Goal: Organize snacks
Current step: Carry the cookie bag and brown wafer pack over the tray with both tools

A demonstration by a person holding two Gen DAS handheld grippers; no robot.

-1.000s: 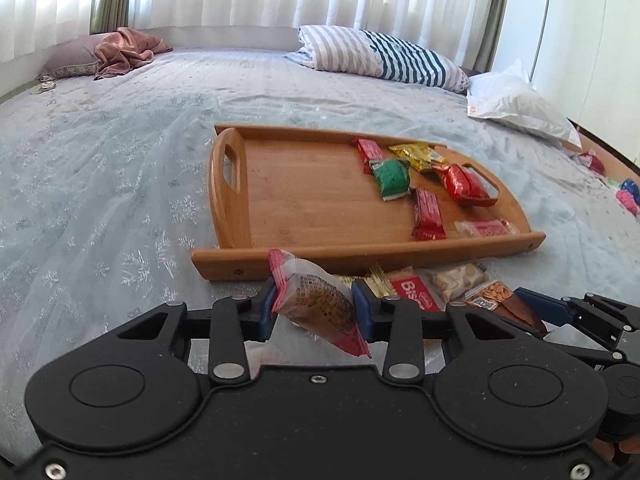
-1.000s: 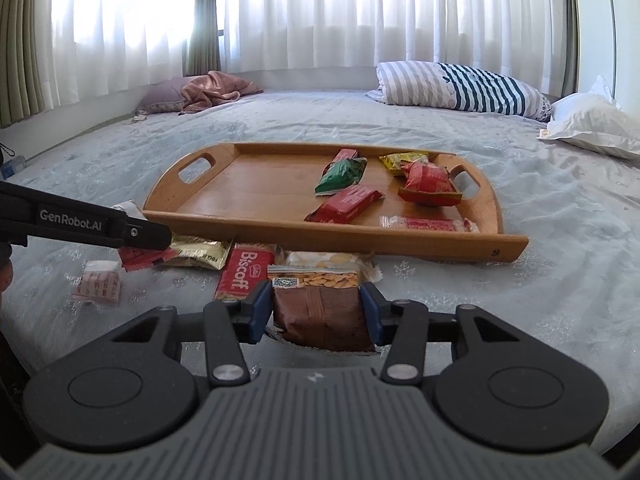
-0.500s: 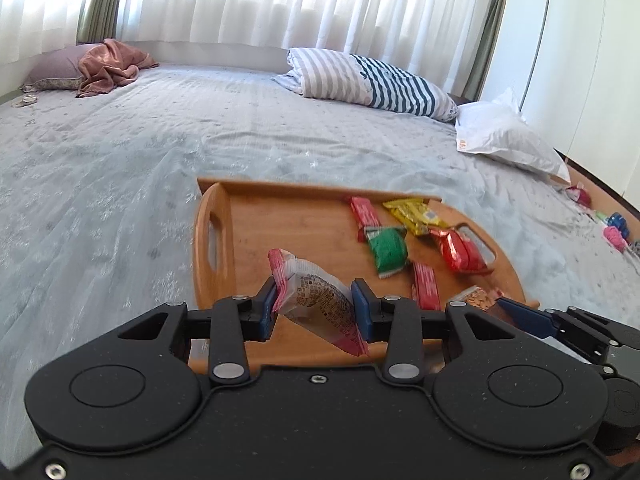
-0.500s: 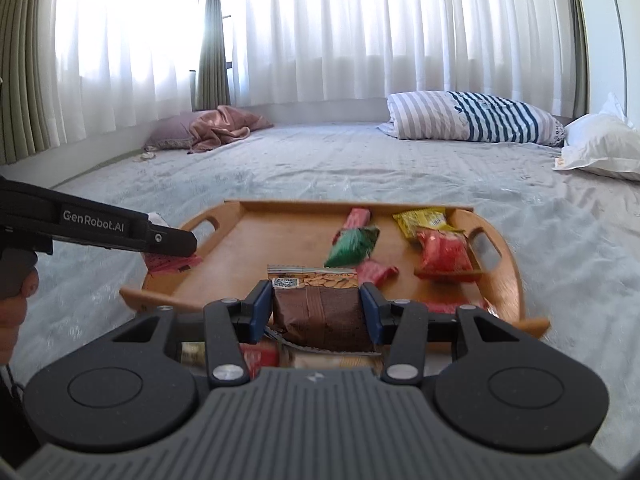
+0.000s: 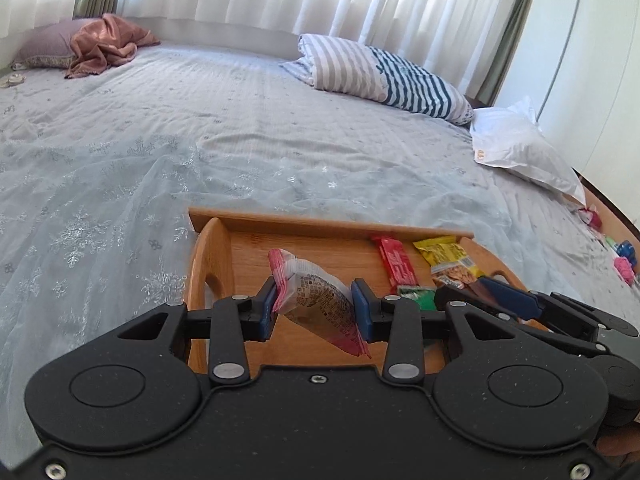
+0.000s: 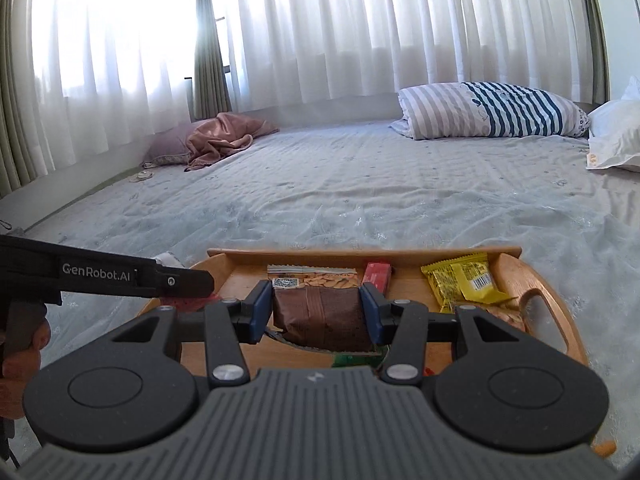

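My left gripper [image 5: 316, 312] is shut on a clear snack packet with red ends [image 5: 320, 300] and holds it above the left part of the wooden tray [image 5: 224, 248]. My right gripper [image 6: 318, 312] is shut on a brown almond packet [image 6: 320, 316] and holds it above the tray [image 6: 548, 280]. A red bar [image 5: 396, 264], a yellow packet [image 5: 444, 254] and a green packet [image 5: 416, 294] lie in the tray. The right gripper also shows at the right of the left wrist view [image 5: 508, 300]; the left gripper shows at the left of the right wrist view [image 6: 120, 278].
The tray sits on a bed with a pale blue cover [image 5: 120, 168]. A striped pillow [image 5: 380, 72], a white pillow [image 5: 520, 152] and a pink blanket [image 5: 108, 40] lie far behind. Small toys [image 5: 624, 260] lie at the right edge.
Both grippers have lifted their packets off the bed and moved forward over the tray. The loose snacks in front of the tray have dropped out of sight.
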